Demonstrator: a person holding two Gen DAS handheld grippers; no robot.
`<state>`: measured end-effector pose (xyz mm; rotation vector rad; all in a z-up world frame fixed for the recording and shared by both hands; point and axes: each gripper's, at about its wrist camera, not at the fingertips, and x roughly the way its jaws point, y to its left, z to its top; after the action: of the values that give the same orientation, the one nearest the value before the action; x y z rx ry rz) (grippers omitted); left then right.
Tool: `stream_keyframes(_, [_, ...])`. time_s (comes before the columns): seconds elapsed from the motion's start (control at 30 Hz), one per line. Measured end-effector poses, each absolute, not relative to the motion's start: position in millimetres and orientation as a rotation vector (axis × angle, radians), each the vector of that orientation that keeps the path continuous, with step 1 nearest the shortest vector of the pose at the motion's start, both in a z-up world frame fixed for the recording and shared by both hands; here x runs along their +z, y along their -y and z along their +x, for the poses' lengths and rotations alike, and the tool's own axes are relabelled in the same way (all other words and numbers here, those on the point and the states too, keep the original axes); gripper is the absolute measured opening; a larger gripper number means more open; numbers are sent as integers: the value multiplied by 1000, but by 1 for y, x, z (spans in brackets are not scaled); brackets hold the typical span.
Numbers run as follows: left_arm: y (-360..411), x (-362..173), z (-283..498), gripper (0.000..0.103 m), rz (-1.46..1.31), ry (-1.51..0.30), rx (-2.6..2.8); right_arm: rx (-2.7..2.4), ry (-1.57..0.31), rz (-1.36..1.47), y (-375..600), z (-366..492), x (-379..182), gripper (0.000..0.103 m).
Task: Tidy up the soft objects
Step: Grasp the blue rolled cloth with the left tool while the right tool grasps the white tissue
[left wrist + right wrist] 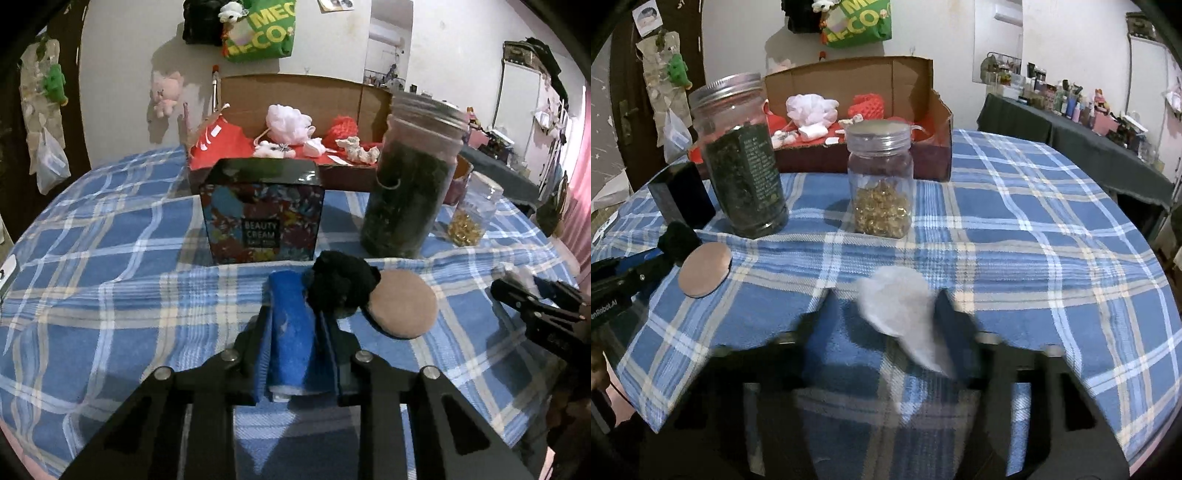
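In the left wrist view, the left claw is clamped on a blue cloth low over the plaid worktop, with a black scrunchie and a round tan pad just beside its tips, and a cardboard box of soft things behind. In the right wrist view, blurred, the right claw is closed on a white pad in front of a beads jar and a dark-filled jar

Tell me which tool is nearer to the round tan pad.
Left. The left tool, shut on the blue cloth, sits just beside the round tan pad. The right tool stands farther off, across open tablecloth.
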<state>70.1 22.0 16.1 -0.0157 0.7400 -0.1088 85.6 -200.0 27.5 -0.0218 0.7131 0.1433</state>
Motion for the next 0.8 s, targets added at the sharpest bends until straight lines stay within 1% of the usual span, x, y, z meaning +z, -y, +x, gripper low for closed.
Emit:
stream_keyframes(0.07, [-24,18,70,25,-30,-743,-122,177,-712,22,205,85,28,18])
stream_keyframes(0.13, [-24,21,68,25,-36,-735,-131,203,-704,53,206,83,31,14])
stream_keyframes(0.37, [-18,38,59,24,-27,-685,-170,313,-641,49,183,67,50,14])
stream_keyframes(0.63, [-2,52,54,24,-20,-645,-225,401,-617,36,158,59,60,14])
stream_keyframes(0.8, [-11,69,53,24,-14,-574,-187,410,-611,47,157,59,61,14])
